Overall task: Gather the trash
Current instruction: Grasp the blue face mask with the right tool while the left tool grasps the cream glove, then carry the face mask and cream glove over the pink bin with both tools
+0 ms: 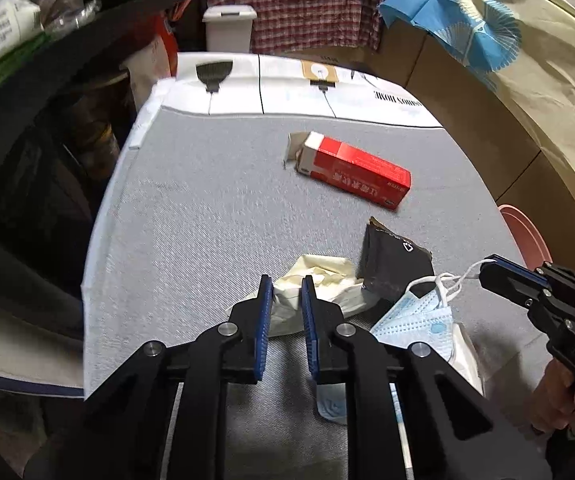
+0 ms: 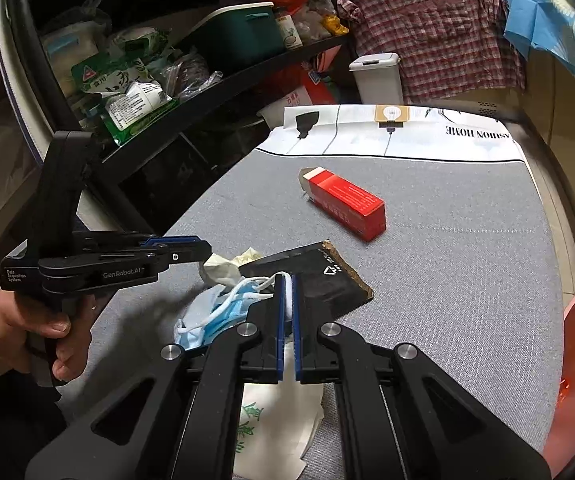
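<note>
Trash is spread over a grey cloth-covered table [image 1: 191,216], most of it gathered close to the two grippers. A crumpled cream tissue [image 1: 319,280] is pinched between the blue pads of the left gripper [image 1: 287,284], whose jaws are clenched on it with only a narrow gap left. Just to the right of those jaws a black cardboard piece [image 1: 391,264] lies flat, and a blue face mask [image 1: 419,316] rests beside it, nearer than the jaw tips.

The right gripper [image 2: 286,282] is seen with its jaws nearly closed; a white ear loop [image 2: 261,286] of the mask is caught at their tips, and the mask body trails to the left of them. The black cardboard lies directly past and to the right of those jaws. A white paper bag with green print [image 2: 271,428] lies beneath the right gripper's fingers.

A red carton [image 1: 353,170] with one flap open is lying on its side well beyond both pairs of jaws, untouched. Farther still, past the table's far edge, a white lidded bin [image 1: 229,26] stands on the floor. Each gripper is held at its handle by a hand [image 2: 27,332].
</note>
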Tool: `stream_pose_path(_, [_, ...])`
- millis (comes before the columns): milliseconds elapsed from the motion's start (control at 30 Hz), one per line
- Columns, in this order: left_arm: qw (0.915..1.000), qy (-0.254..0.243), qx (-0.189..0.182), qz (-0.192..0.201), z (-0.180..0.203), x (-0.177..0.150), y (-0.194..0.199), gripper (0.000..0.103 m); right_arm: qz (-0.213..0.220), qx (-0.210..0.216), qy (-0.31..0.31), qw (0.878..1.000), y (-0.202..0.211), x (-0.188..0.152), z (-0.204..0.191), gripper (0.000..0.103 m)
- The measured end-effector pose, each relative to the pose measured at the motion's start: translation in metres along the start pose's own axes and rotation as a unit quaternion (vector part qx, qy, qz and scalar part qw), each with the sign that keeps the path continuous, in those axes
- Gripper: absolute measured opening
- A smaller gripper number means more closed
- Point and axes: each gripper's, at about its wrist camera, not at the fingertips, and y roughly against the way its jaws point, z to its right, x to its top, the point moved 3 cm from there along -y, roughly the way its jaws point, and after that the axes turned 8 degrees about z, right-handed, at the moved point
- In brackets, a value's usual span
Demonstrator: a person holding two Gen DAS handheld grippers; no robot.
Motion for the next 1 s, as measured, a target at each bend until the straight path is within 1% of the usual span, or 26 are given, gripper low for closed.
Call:
stream_pose_path(200, [0.9993,-0.007,0.018,0.032,-0.002,0.008,0.02,0.013,0.01,0.003,0.011,1.0,0.011,0.006,-0.011,0.003])
stream_pose_path(333, [0.9987,-0.001,0.027,0.042,-0.005,0.01,0.03,0.013,0.023,-0.003,0.018,1.0,0.022,0.013,-0.02,0.003])
stream_pose_path(600, [0.9976,0.005,0.032,0.062,-0.005,0.009,0.052,0.013,0.039,-0.008,0.028,0.999,0.041,0.021,-0.041,0.003])
stream_pose_path(800, [0.9962,0.014,0.031,0.08,-0.005,0.009,0.071,0.013,0.06,-0.015,0.032,0.998,0.065,0.032,-0.054,0.003])
stream_pose_path(1000, [0.9948,0.014,0.031,0.096,-0.002,0.007,0.088,0.013,0.082,-0.022,0.021,0.996,0.092,0.043,-0.052,0.003])
